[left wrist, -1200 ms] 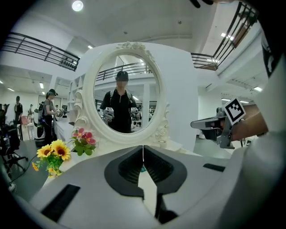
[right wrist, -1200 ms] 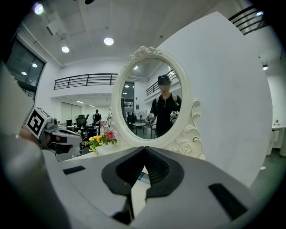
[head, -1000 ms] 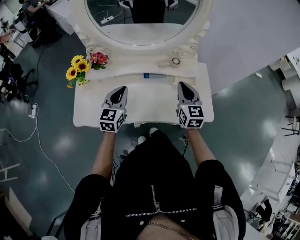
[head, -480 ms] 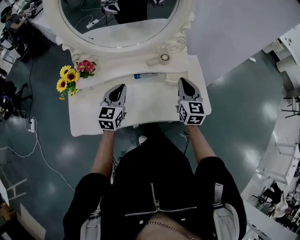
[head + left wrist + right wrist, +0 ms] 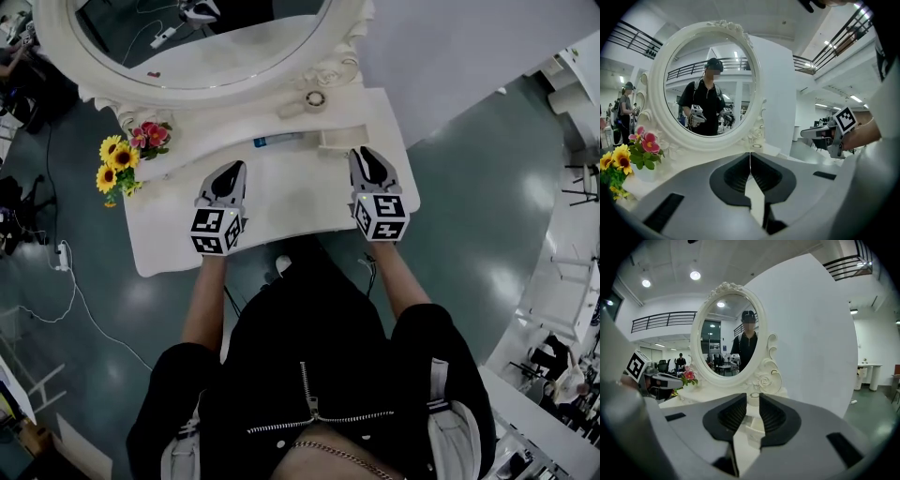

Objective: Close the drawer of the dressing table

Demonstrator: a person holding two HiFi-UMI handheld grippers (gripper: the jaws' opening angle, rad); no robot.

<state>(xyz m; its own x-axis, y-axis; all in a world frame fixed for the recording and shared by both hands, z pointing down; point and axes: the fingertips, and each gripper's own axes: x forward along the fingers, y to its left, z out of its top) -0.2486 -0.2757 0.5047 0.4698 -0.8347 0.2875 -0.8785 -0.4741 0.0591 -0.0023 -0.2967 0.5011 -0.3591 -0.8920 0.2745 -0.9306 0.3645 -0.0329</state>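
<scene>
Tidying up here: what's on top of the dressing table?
Flowers at its left end, a tube on the back ledge, a small round item by the mirror. Spots under the left gripper and right gripper are covered.

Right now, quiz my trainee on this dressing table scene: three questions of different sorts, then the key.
1. True or false: the left gripper is shut, with nothing in it.
2. On which side of the dressing table, the person's own, do the flowers stand? A. left B. right C. middle
3. Name the gripper that is open.
Key: 1. True. 2. A. 3. The right gripper; its jaws have just been opening, with nothing held between them.
</scene>
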